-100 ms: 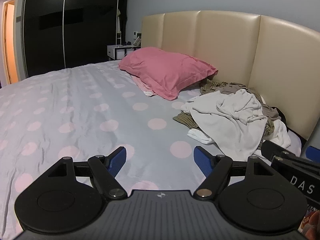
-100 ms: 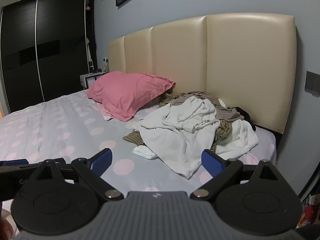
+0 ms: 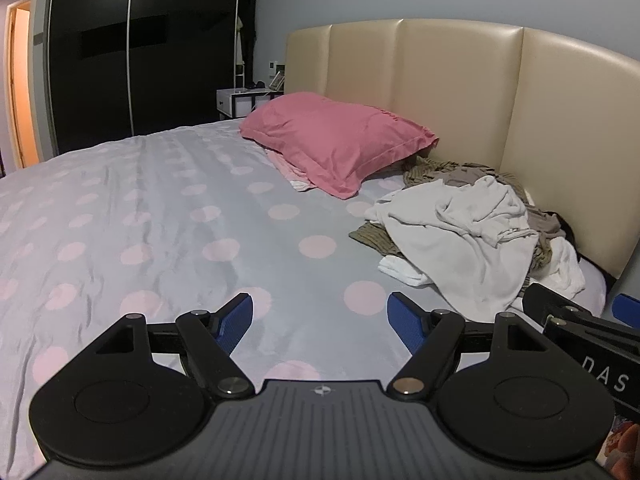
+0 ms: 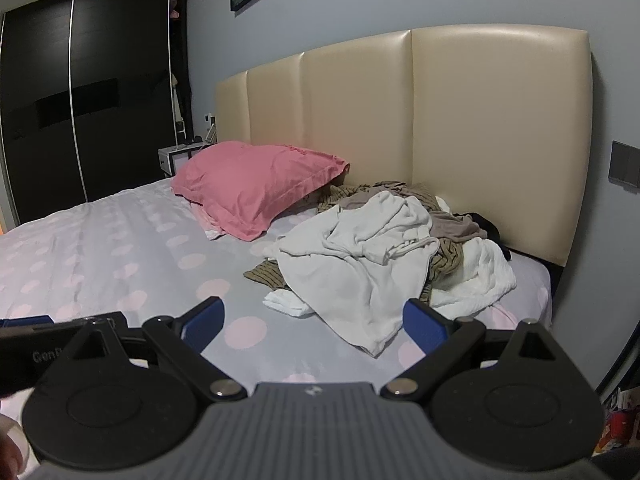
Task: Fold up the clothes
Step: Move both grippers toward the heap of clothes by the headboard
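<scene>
A pile of crumpled clothes [image 3: 468, 236] lies on the bed near the headboard: a white garment [image 4: 360, 264] on top, olive striped [image 4: 268, 274] and grey-brown pieces under it, more white cloth at the right. My left gripper [image 3: 320, 318] is open and empty, above the bedsheet, short of the pile and to its left. My right gripper [image 4: 314, 320] is open and empty, just in front of the white garment's near edge. The right gripper's body also shows at the right edge of the left wrist view [image 3: 580, 328].
The bed [image 3: 140, 220] has a grey sheet with pink dots. A pink pillow [image 3: 336, 142] lies by the beige padded headboard [image 3: 460, 92], left of the pile. A dark wardrobe [image 3: 132, 72] and a small nightstand [image 3: 240, 102] stand behind. The bed's right edge [image 4: 548, 292] is near the wall.
</scene>
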### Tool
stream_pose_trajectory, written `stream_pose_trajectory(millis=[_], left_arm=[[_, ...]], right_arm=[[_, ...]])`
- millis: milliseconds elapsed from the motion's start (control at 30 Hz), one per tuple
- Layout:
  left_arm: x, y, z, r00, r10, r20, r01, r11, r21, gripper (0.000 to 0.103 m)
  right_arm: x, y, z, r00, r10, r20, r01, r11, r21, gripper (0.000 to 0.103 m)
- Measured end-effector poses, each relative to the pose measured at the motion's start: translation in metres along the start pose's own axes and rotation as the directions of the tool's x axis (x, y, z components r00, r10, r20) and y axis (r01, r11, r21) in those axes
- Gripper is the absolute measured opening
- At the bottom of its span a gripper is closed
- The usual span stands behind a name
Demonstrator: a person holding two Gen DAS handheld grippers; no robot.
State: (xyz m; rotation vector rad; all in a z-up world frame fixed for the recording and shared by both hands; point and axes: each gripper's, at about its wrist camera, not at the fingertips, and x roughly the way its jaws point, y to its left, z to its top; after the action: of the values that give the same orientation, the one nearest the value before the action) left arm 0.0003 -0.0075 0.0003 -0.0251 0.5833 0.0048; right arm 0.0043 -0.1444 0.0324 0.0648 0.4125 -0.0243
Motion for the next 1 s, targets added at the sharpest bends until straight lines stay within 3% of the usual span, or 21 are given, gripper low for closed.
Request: stream_pose_trajectory(millis=[167, 1000], left_arm=[[-0.004, 0.004, 0.0, 1.0, -0.011, 0.012, 0.012, 0.999, -0.041, 0.073], [-0.009, 0.002, 0.002, 1.0, 0.01, -0.012, -0.01, 0.999, -0.051, 0.068]], right_arm=[[-0.005, -0.003, -0.002, 1.0, 0.016, 0.015, -0.016, 1.0, 0.013, 0.097], [-0.004, 0.002, -0.004, 1.0, 0.004, 0.008, -0.004, 1.0, 0.006, 0.097]])
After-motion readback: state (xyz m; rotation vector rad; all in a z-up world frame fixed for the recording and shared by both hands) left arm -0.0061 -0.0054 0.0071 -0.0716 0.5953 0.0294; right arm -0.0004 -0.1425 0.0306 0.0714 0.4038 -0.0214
